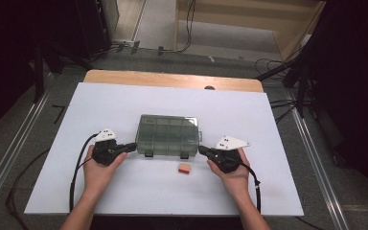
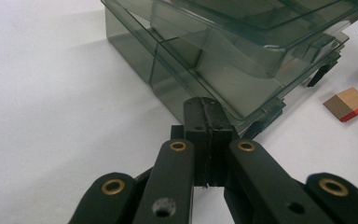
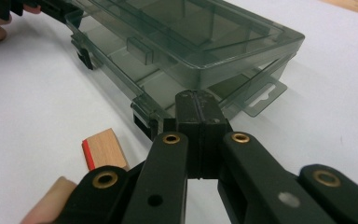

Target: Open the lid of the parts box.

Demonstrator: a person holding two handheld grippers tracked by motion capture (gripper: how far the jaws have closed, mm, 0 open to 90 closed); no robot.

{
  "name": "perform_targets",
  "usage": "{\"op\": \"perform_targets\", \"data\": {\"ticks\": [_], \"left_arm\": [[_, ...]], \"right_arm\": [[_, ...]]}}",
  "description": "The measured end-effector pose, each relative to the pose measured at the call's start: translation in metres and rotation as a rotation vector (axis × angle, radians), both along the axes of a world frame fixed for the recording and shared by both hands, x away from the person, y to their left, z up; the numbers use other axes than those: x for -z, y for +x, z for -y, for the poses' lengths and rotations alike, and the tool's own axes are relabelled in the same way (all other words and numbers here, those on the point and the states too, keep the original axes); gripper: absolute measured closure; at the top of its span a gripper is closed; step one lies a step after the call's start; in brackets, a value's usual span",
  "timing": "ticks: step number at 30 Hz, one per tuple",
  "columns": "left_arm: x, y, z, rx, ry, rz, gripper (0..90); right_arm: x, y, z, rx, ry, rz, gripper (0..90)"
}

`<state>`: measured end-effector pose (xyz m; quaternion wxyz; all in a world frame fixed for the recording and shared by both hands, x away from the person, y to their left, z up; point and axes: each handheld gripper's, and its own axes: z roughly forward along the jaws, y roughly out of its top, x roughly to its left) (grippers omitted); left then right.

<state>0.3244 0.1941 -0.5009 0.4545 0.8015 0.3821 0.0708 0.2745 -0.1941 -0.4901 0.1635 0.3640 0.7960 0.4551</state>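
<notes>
I have the white table (image 1: 124, 191) spread across the middle of the high view, and at its centre sits the smoky clear compartment box (image 1: 167, 135), lid down, dividers showing through, nothing I can make out inside. My left gripper (image 1: 133, 146) and right gripper (image 1: 202, 150) flank its lower corners, both with jaws pressed together, gripping nothing. I judge opening is next: work the front latches (image 1: 148, 154). Lower centre lies the small wooden block (image 1: 185, 168).
</notes>
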Motion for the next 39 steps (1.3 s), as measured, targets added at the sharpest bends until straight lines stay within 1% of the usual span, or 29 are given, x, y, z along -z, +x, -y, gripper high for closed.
{"op": "perform_targets", "data": {"ticks": [3,7,13,18,20,22,25,28,29,30,31,32,33,34,35,36,39], "left_arm": [[0.0,0.0,0.0,0.001,0.002,0.001,90.0],[0.001,0.0,0.0,0.004,0.004,-0.001,90.0],[0.001,0.0,0.002,0.016,-0.005,-0.006,90.0],[-0.003,-0.001,0.0,0.0,-0.019,0.013,90.0],[-0.008,-0.002,-0.001,-0.006,-0.039,0.032,90.0],[-0.01,-0.003,-0.001,-0.004,-0.044,0.036,90.0],[-0.013,-0.005,-0.001,0.007,-0.046,0.044,90.0],[-0.011,-0.005,0.001,0.012,-0.033,0.04,90.0],[-0.01,-0.005,0.001,0.011,-0.017,0.036,90.0],[-0.01,-0.005,0.001,0.011,-0.017,0.036,90.0],[-0.009,-0.005,0.001,0.01,-0.013,0.032,90.0],[-0.008,-0.005,0.002,0.006,-0.009,0.03,90.0],[-0.006,-0.005,0.003,0.003,-0.004,0.026,90.0],[-0.006,-0.005,0.003,0.003,-0.004,0.026,90.0],[-0.005,-0.005,0.003,0.003,-0.002,0.027,90.0],[-0.005,-0.004,0.003,0.002,-0.003,0.025,90.0],[-0.005,-0.004,0.002,-0.001,0.0,0.027,90.0]], "right_arm": [[-0.001,0.0,0.0,0.003,0.007,0.008,88.3],[-0.002,0.0,0.001,0.007,0.012,0.008,88.2],[-0.004,0.001,0.003,0.012,0.025,0.014,88.3],[-0.01,0.002,0.005,0.023,0.036,0.027,88.2],[-0.013,0.004,0.008,0.026,0.045,0.031,88.3],[-0.014,0.005,0.007,0.024,0.041,0.027,88.2],[-0.013,0.006,0.006,0.024,0.033,0.029,88.3],[-0.012,0.006,0.007,0.03,0.023,0.026,88.2],[-0.01,0.007,0.009,0.049,0.015,0.024,88.2],[-0.01,0.007,0.009,0.049,0.015,0.024,88.2],[-0.008,0.008,0.01,0.064,0.01,0.018,88.2],[0.001,0.009,0.012,0.1,-0.005,-0.005,88.2],[0.007,0.01,0.012,0.113,-0.007,-0.019,88.2],[0.012,0.011,0.012,0.119,-0.014,-0.034,88.2],[0.012,0.011,0.012,0.119,-0.014,-0.034,88.2],[0.02,0.013,0.009,0.119,-0.022,-0.055,88.2],[0.024,0.013,0.003,0.105,-0.031,-0.066,88.3]]}}
